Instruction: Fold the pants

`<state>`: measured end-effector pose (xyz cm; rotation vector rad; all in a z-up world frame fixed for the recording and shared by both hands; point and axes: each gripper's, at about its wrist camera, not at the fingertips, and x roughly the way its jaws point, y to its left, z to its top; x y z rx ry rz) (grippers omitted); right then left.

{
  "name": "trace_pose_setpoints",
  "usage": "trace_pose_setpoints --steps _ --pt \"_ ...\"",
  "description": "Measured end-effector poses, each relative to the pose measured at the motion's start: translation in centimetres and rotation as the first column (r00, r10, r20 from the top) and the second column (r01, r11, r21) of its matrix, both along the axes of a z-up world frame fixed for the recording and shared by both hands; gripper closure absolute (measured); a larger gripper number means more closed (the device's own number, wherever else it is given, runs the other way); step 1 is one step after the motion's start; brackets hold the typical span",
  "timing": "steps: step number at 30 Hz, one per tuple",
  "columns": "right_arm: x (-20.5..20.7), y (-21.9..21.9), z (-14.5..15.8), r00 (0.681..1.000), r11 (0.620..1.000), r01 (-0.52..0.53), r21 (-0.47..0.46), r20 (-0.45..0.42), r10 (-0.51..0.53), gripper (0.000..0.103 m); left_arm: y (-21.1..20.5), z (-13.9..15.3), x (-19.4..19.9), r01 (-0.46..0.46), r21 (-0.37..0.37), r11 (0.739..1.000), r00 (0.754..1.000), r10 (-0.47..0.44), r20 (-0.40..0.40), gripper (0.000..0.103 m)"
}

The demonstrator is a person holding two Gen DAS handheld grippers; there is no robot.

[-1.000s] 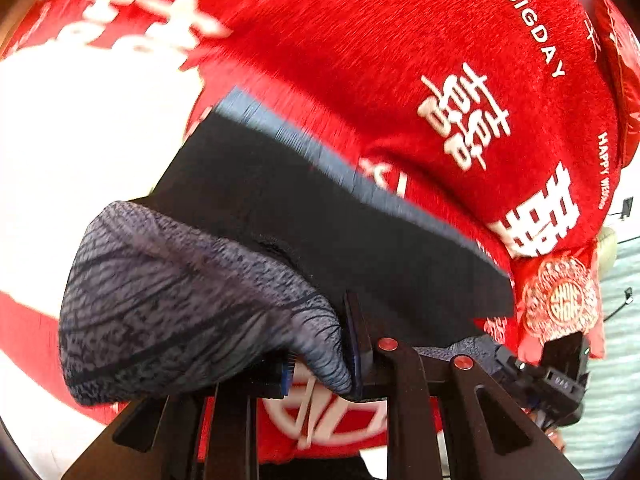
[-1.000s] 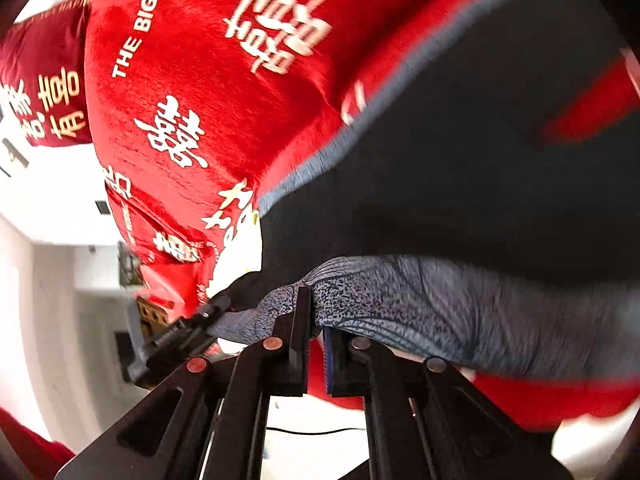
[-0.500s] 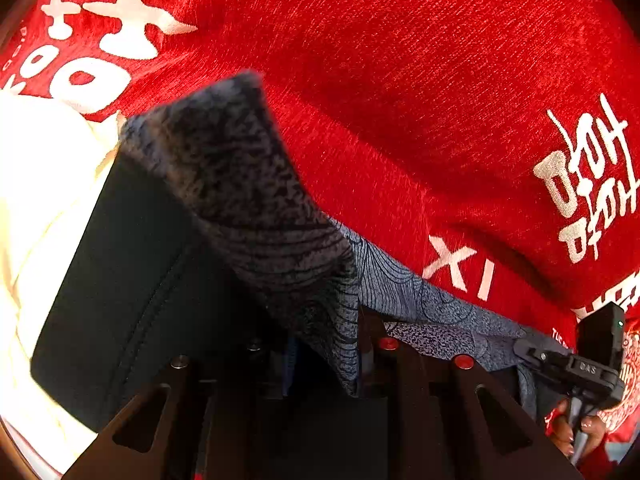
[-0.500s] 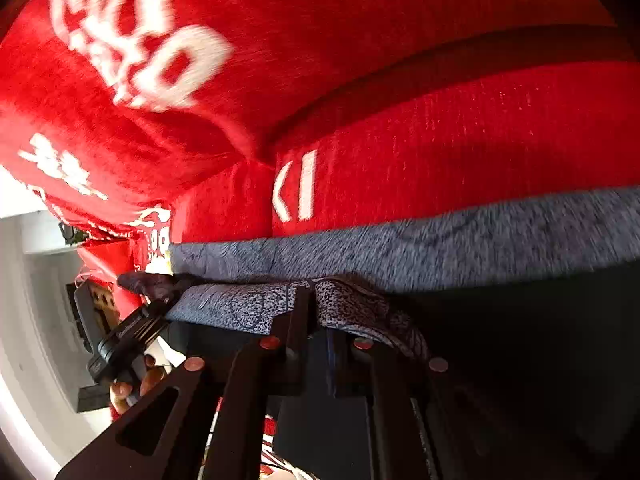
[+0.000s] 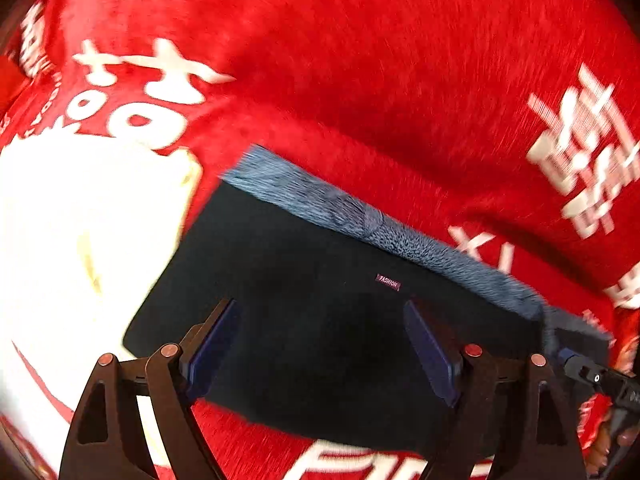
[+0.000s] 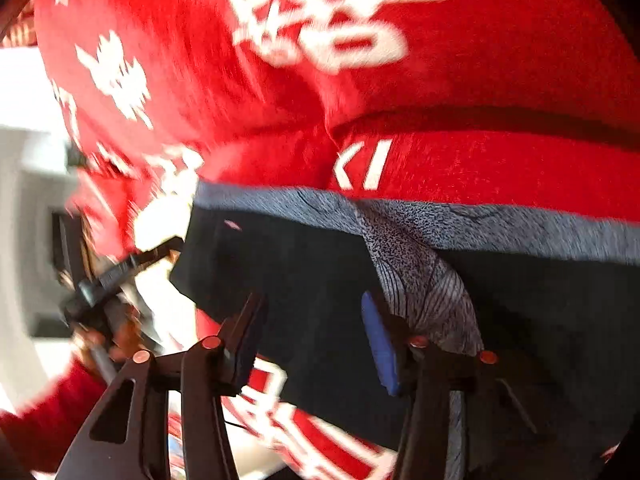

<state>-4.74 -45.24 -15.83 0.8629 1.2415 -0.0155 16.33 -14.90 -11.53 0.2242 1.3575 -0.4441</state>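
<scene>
The dark navy pants lie folded flat on a red cloth, with a grey-blue patterned waistband along their far edge and a small "FASHION" label. My left gripper hovers just over the dark fabric, its jaws opening wide with nothing pinched between them. In the right wrist view the same pants show their grey band across the middle. My right gripper is opening too; a flap of patterned grey fabric drapes beside the outer side of its right finger, not between the pads.
The red cloth with white printed characters covers the whole surface and bulges behind the pants. A white patch of the cloth lies left of the pants. The other gripper and a hand appear at the left in the right wrist view.
Both grippers came down with the grey waistband pinched, laid it on the dark fabric, and have spread their jaws, letting the cloth go. The pants now lie folded.
</scene>
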Motion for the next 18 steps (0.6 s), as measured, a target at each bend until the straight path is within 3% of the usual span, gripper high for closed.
trace_pose_setpoints --steps 3,5,7,11,18 --pt "1.4 -0.5 -2.3 0.999 0.997 -0.002 -0.082 -0.052 -0.003 0.059 -3.1 -3.6 0.1 0.012 0.076 0.997 0.999 -0.014 0.036 0.019" --pt "1.1 -2.0 -3.0 0.998 0.997 0.044 -0.063 -0.051 -0.047 0.062 -4.9 -4.9 0.0 0.032 0.143 0.989 0.993 -0.047 0.109 0.017" --pt "0.5 -3.0 -2.2 0.995 0.995 0.099 -0.031 -0.027 -0.100 0.060 -5.9 -4.7 -0.4 0.048 0.164 0.985 0.989 -0.070 0.133 0.016" --pt "-2.3 -3.0 0.6 0.989 0.988 0.148 -0.035 0.014 -0.148 0.040 -5.9 -2.9 -2.4 0.100 0.155 0.983 0.989 -0.115 0.089 0.016" --pt "-11.0 -1.6 2.1 0.978 0.976 0.201 -0.087 -0.046 -0.205 0.040 -5.6 -0.6 -11.3 0.227 0.131 0.965 0.973 -0.229 0.002 0.016"
